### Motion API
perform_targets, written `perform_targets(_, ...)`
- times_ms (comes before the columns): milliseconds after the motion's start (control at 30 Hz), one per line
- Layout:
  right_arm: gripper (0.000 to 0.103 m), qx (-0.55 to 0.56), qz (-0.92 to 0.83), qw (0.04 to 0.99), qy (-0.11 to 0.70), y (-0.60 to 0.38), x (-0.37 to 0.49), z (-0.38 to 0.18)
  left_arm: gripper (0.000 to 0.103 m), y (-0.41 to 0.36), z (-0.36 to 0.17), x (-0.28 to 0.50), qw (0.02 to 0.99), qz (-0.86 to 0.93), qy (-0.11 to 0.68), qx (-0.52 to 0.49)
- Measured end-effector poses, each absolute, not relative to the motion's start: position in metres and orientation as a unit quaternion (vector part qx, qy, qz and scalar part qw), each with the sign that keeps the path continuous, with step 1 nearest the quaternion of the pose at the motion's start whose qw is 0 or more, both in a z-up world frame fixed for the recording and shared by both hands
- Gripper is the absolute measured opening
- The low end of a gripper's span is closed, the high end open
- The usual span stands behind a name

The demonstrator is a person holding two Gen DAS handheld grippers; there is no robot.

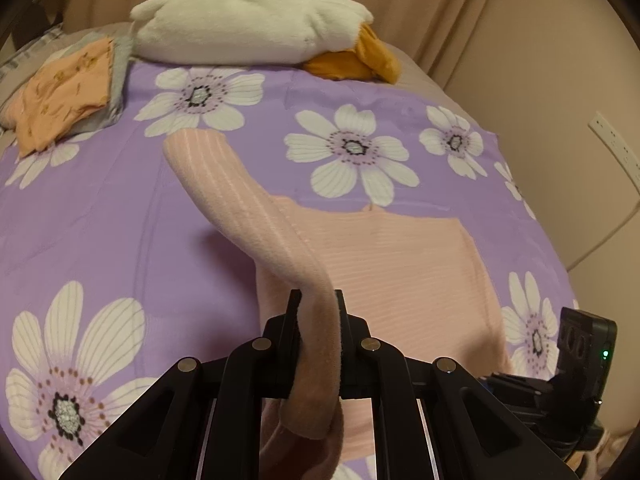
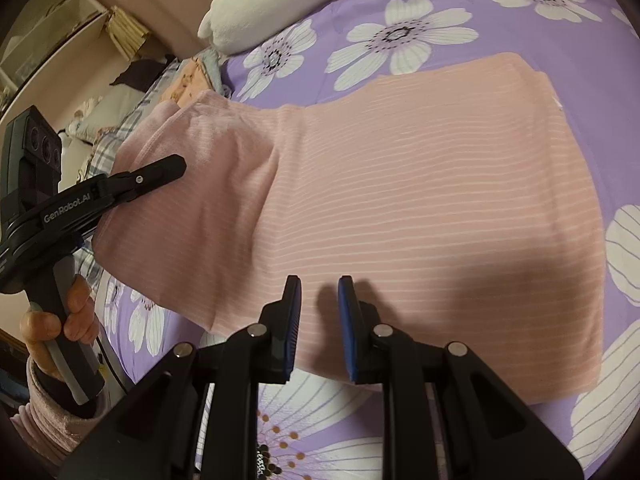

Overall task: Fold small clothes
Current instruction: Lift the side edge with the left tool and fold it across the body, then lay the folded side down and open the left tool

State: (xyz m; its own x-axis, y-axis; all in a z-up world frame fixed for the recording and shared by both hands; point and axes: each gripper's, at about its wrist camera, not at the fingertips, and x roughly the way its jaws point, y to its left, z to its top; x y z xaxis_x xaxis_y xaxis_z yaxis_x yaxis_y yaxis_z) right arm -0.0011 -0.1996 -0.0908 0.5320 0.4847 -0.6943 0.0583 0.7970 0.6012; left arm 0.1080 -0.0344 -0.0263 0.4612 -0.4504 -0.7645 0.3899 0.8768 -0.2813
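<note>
Left wrist view: left gripper (image 1: 317, 304) clamped on the sleeve (image 1: 244, 200) of a pale pink, white-striped ribbed knit top (image 1: 400, 268), the sleeve lifted in an arc off the bed. Right wrist view: right gripper (image 2: 319, 292) with jaws apart, holding nothing, hovering just over the top's near hem; whether the tips touch the fabric, cannot tell.

Step in hand, as judged: folding the sleeve across the body. Best carried low and laid flat over the striped panel, the right gripper pinning the body so it does not drag; release only once the cuff lies straight.

Top rests flat on a purple bedspread printed with white daisies (image 1: 100, 220). Beyond the top: a white plush pillow (image 1: 248, 24), an orange cloth (image 1: 360, 60) beside it, folded peach garments (image 1: 64, 88) stacked to the far left. Beige curtain (image 1: 420, 8) behind; wall sockets (image 1: 616, 148) to the right.
</note>
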Motion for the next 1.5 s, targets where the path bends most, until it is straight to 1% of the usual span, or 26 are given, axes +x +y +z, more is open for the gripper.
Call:
perform_targets(467, 0.020, 0.344, 0.108, 0.816, 0.452, -0.233, -0.013, -0.098, 0.010, -0.077, -0.026, 0.102, 0.841, -0.276, 0.466, -0.015)
perform_targets(567, 0.022, 0.372, 0.104, 0.807, 0.447, -0.242, -0.011, -0.100, 0.010, -0.086, -0.031, 0.103, 0.834, -0.280, 0.475, -0.015)
perform_targets(600, 0.025, 0.387, 0.105, 0.801, 0.444, -0.246, -0.010, -0.102, 0.010, -0.089, -0.034, 0.103, 0.831, -0.281, 0.479, -0.015)
perform_targets(633, 0.031, 0.407, 0.107, 0.794, 0.440, -0.251, -0.008, -0.104, 0.010, -0.093, -0.036, 0.103, 0.829, -0.282, 0.482, -0.013)
perform_targets(733, 0.040, 0.455, 0.119, 0.772, 0.427, -0.260, -0.002, -0.110, 0.010, -0.103, -0.046, 0.105, 0.819, -0.285, 0.498, -0.018)
perform_targets(800, 0.043, 0.480, 0.124, 0.759, 0.422, -0.264, 0.003, -0.114, 0.010, -0.109, -0.052, 0.105, 0.810, -0.290, 0.509, -0.019)
perform_targets(900, 0.046, 0.511, 0.132, 0.741, 0.416, -0.268, 0.011, -0.117, 0.010, -0.118, -0.060, 0.104, 0.800, -0.294, 0.522, -0.009)
perform_targets(967, 0.048, 0.524, 0.136, 0.733, 0.413, -0.269, 0.014, -0.117, 0.016, -0.121, -0.065, 0.103, 0.793, -0.297, 0.532, -0.004)
perform_targets(1000, 0.049, 0.528, 0.136, 0.730, 0.412, -0.270, 0.016, -0.117, 0.030, -0.121, -0.067, 0.103, 0.787, -0.303, 0.538, -0.007)
perform_targets(1033, 0.050, 0.532, 0.137, 0.727, 0.412, -0.270, 0.018, -0.117, 0.047, -0.122, -0.070, 0.102, 0.778, -0.311, 0.546, -0.010)
perform_targets(1067, 0.051, 0.536, 0.138, 0.725, 0.411, -0.271, 0.020, -0.116, 0.052, -0.124, -0.071, 0.101, 0.772, -0.318, 0.550, -0.015)
perform_targets(1100, 0.051, 0.539, 0.138, 0.723, 0.410, -0.272, 0.021, -0.116, 0.055, -0.125, -0.071, 0.098, 0.768, -0.328, 0.550, -0.021)
perform_targets(1200, 0.054, 0.552, 0.140, 0.716, 0.403, -0.274, 0.025, -0.116, 0.055, -0.128, -0.068, 0.095, 0.767, -0.336, 0.546, -0.017)
perform_targets(1333, 0.058, 0.557, 0.154, 0.707, 0.407, -0.274, 0.032, -0.119, 0.055, -0.115, -0.065, 0.093, 0.765, -0.340, 0.546, -0.038)
perform_targets(1467, 0.059, 0.522, 0.144, 0.724, 0.428, -0.265, 0.044, -0.115, 0.055, -0.087, -0.061, 0.089, 0.770, -0.335, 0.541, -0.055)
perform_targets(1500, 0.061, 0.509, 0.143, 0.731, 0.431, -0.262, 0.049, -0.113, 0.055, -0.078, -0.060, 0.088, 0.771, -0.334, 0.539, -0.063)
